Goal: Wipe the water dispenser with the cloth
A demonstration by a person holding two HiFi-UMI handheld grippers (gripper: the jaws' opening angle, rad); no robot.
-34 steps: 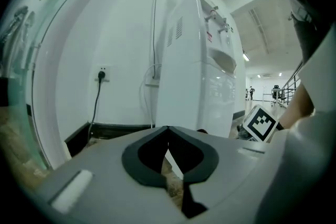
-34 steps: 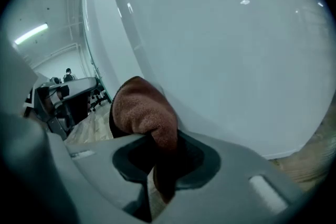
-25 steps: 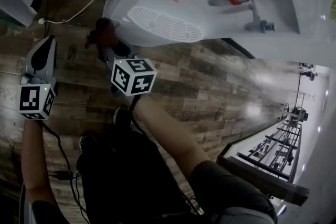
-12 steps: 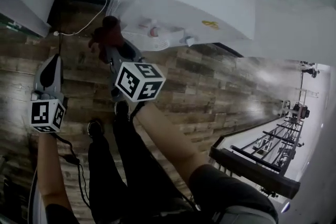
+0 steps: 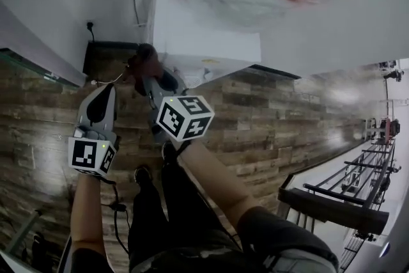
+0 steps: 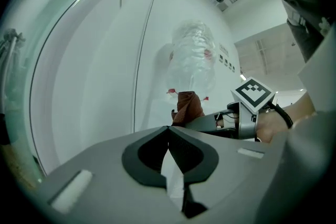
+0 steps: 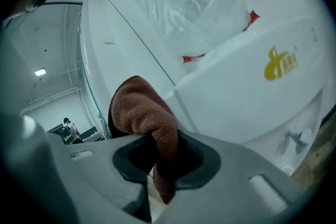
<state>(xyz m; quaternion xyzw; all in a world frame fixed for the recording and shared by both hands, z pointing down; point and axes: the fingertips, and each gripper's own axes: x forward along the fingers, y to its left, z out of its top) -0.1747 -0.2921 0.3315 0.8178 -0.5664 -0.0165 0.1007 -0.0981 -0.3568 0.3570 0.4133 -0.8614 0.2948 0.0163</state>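
Your left gripper point(image 6: 169, 129), jaws closed on nothing, waits beside your right gripper point(image 7: 157, 149), which pinches the brown cloth point(image 7: 142, 113) with its bunched end leading, ready to meet the white water dispenser point(image 7: 236, 97) just ahead.

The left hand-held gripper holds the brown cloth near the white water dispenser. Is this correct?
Not quite. It is the right hand-held gripper that holds the brown cloth near the white water dispenser, as the right gripper view shows. The left hand-held gripper is shut on nothing.
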